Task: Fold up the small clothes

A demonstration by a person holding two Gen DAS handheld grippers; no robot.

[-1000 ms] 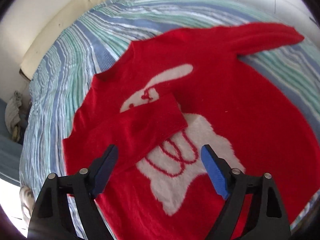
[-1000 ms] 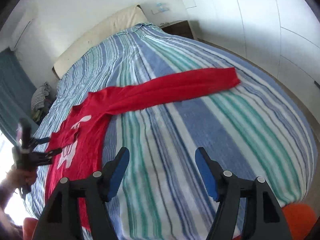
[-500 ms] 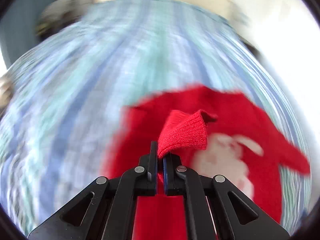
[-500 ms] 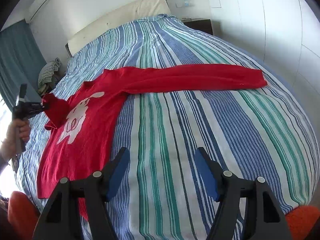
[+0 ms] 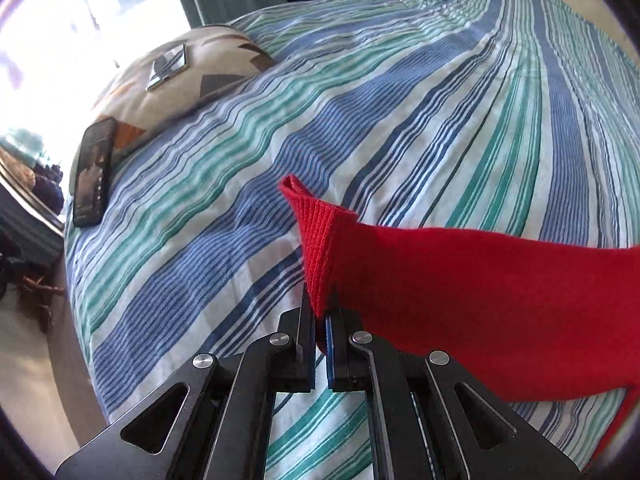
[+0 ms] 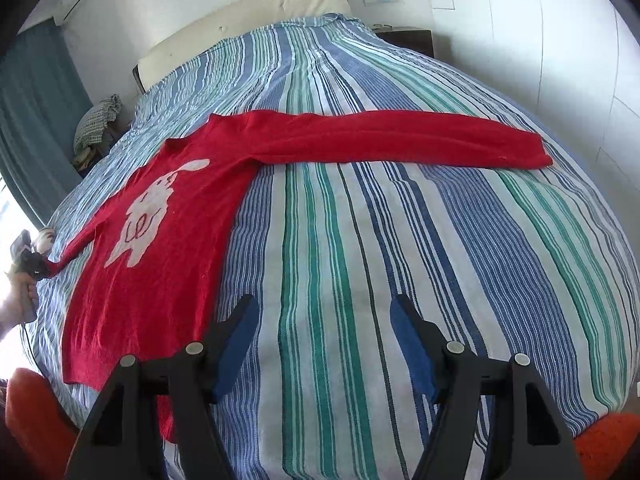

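A red sweater (image 6: 180, 216) with a white rabbit figure lies flat on the striped bed (image 6: 360, 240). One sleeve (image 6: 400, 140) stretches out to the right across the stripes. The other sleeve (image 5: 460, 292) is drawn out to the left, its ribbed cuff (image 5: 314, 248) pinched in my left gripper (image 5: 322, 320), which is shut on it. In the right wrist view that gripper (image 6: 34, 266) shows small at the far left, held by a hand. My right gripper (image 6: 324, 332) hangs open above bare bedding near the sweater's hem, with nothing between its fingers.
A patterned pillow (image 5: 168, 84) lies near the bed's edge with a small flat device (image 5: 166, 68) on it and a dark phone (image 5: 94, 172) beside it. A cream headboard (image 6: 248, 16) and a teal curtain (image 6: 36, 120) border the bed. Orange fabric (image 6: 32, 420) shows at the lower corners.
My left gripper shut on the folded-in sleeve's cuff and pulled it outward to the left, off the sweater's front, rolling as it went. The right gripper shifted only slightly.
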